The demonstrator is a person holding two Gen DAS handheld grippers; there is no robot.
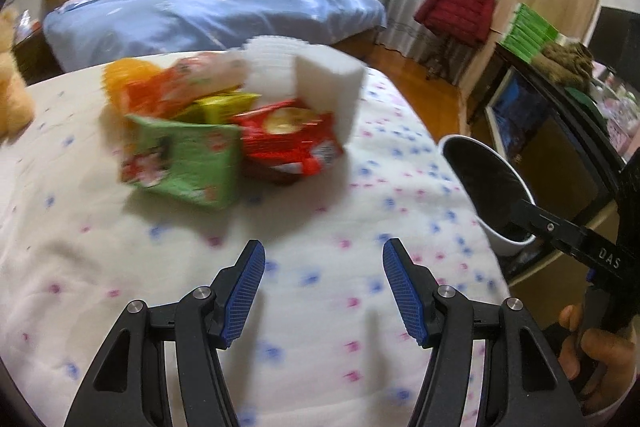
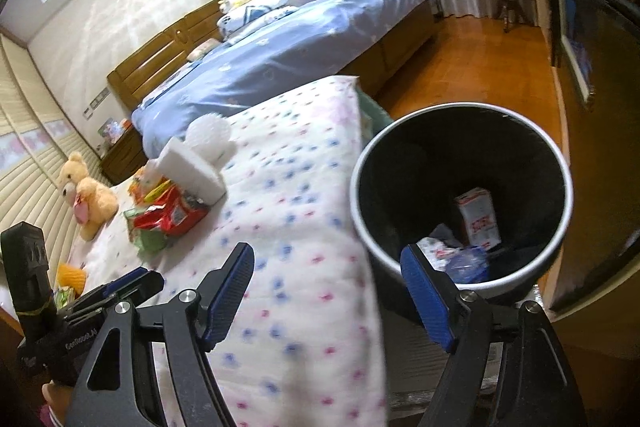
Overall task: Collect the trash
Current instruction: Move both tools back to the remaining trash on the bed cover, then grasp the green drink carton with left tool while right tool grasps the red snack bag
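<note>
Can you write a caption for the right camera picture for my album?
Open right tool hovers beside the bin, wrappers waiting on the bed.

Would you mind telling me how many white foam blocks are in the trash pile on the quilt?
1 rectangular white foam block, standing at the far right end of the wrapper pile, above the red packet. A white ruffled item lies just behind it; more could be hidden under the wrappers.
</note>
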